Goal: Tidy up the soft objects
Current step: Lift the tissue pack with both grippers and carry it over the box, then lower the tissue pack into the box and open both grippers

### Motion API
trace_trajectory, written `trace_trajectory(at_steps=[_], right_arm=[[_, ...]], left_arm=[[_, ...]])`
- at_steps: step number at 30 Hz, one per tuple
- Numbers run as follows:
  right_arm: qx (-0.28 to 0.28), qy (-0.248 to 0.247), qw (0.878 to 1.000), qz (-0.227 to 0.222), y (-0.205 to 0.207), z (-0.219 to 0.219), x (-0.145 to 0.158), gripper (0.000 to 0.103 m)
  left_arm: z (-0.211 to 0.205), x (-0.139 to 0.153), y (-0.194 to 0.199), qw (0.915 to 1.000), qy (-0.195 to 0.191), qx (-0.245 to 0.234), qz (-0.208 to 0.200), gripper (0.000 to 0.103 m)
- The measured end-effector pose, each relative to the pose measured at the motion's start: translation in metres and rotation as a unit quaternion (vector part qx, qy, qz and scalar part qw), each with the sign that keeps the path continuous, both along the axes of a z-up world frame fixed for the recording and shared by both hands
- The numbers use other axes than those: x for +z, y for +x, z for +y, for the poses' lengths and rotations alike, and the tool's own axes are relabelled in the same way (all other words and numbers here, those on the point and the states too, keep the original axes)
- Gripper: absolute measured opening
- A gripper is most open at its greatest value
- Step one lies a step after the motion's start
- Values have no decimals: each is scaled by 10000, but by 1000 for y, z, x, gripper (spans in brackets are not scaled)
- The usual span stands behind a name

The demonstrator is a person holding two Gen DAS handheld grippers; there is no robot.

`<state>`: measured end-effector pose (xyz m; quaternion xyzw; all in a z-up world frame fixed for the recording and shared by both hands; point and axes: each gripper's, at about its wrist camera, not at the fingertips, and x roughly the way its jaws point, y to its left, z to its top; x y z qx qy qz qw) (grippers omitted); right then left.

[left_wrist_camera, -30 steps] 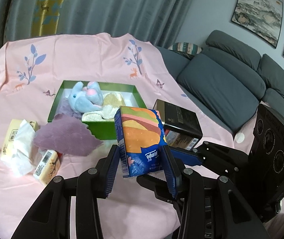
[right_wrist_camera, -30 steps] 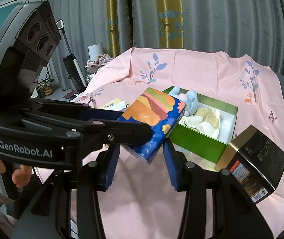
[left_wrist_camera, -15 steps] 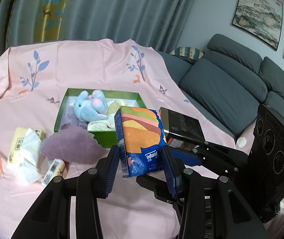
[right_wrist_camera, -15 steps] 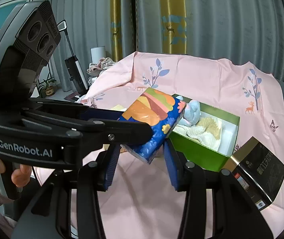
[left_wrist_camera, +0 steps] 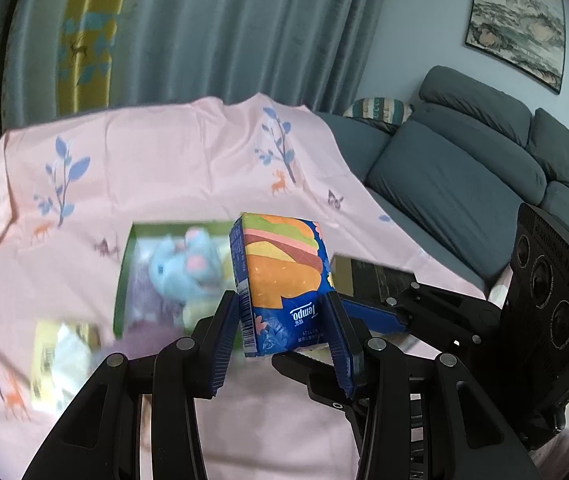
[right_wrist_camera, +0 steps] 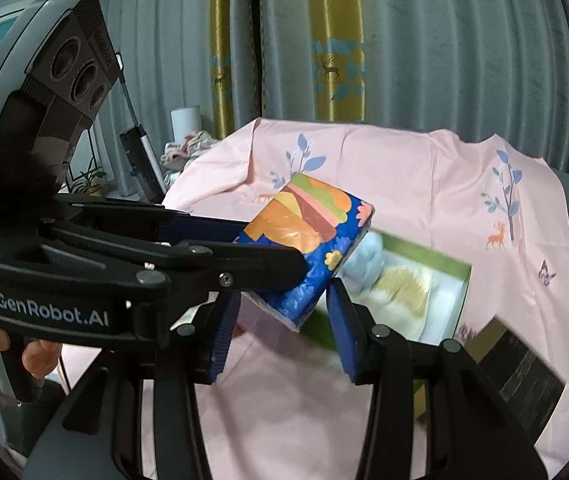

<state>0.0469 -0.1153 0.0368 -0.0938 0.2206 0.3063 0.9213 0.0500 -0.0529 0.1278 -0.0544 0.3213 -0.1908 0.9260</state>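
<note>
Left wrist view: tissue pack (left_wrist_camera: 284, 284) is gripped upright between the left gripper (left_wrist_camera: 284, 334) pads, jaws part-open & closed on its sides, held up in the air above the pink cloth (left_wrist_camera: 164, 176). The same pack is also pinched from the other side by the right gripper (left_wrist_camera: 368, 316), whose blue finger comes in from the right. Behind the pack, partly blocked by it, the green box (left_wrist_camera: 124, 276) is seen w/ a blue plush (left_wrist_camera: 184, 268) inside; all motion-blurred. A black box (left_wrist_camera: 372, 276) lies just right of the pack. Yellow tissue packs (left_wrist_camera: 56, 344) are blurred at lower left. A grey sofa (left_wrist_camera: 464, 184) is set along the right edge, curtains behind.

Right wrist view: pack (right_wrist_camera: 308, 248) is seen tilted, glossy plastic wrap, burger print on blue, soft brick shape. It's clamped by the left gripper (right_wrist_camera: 284, 268) coming from the left, & by the right gripper (right_wrist_camera: 284, 320) below, jaws part-open on it. The box (right_wrist_camera: 460, 300) interior is white, w/ a knobbly cream cloth (right_wrist_camera: 404, 288) in it; near wall is hidden by the pack & right finger. A hand (right_wrist_camera: 12, 340) is wrapped round the left handle.
</note>
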Motion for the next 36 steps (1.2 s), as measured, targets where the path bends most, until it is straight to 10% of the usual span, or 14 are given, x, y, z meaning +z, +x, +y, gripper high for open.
trace_trajectory(at_steps=[11,36], right_arm=[[-186,26,9998,67,82,-3,23,44],[-787,-750,9795,1696,178,-10,-89,46]], left_arm=[[2,18,86,9999,69,23,87,43],[-16,-116,180,9868,252,125,1593,43]])
